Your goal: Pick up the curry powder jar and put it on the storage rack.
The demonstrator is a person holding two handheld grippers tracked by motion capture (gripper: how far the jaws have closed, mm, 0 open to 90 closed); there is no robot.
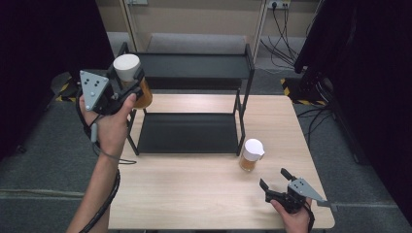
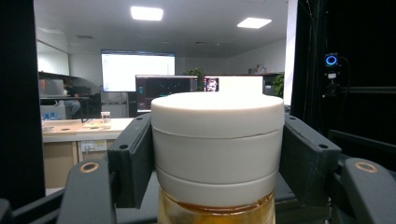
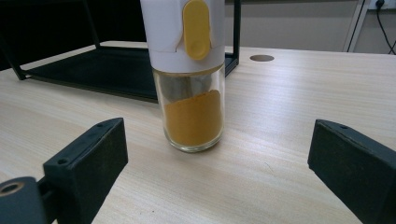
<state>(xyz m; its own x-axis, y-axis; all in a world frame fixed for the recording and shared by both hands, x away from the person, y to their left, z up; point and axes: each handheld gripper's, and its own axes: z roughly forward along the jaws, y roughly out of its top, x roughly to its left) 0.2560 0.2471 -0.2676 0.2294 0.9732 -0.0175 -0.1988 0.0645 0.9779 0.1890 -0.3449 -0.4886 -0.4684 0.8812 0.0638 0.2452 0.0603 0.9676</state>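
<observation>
Holding the left gripper (image 1: 127, 81) up beside the rack's (image 1: 194, 65) left end, I have its jaws clamped on the white cap of a spice jar (image 1: 133, 80) with amber contents, and in the left gripper view both pads sit flat against that cap (image 2: 217, 140), one on each side, with the jar (image 2: 217, 210) upright between them. I judge the work in hand to be shelving this jar on the black two-tier rack, so the job now is to carry it level over the top shelf (image 1: 194, 64) or the lower shelf (image 1: 187, 132) without tipping it, clear the left upright post, and set its base fully down before I ease the grip. Since the hold is on the cap rather than the glass, I would move slowly; a jolt could twist the lid. Further right, the second jar (image 1: 251, 155), white-capped with yellow-orange powder, stands on the wooden table (image 1: 194, 194) just beside the rack's front right leg. In the right gripper view that jar (image 3: 191, 79) stands ahead, between the spread jaws yet untouched. My right gripper (image 1: 274, 187) rests open near the table's front right corner, well placed to go for it next.
</observation>
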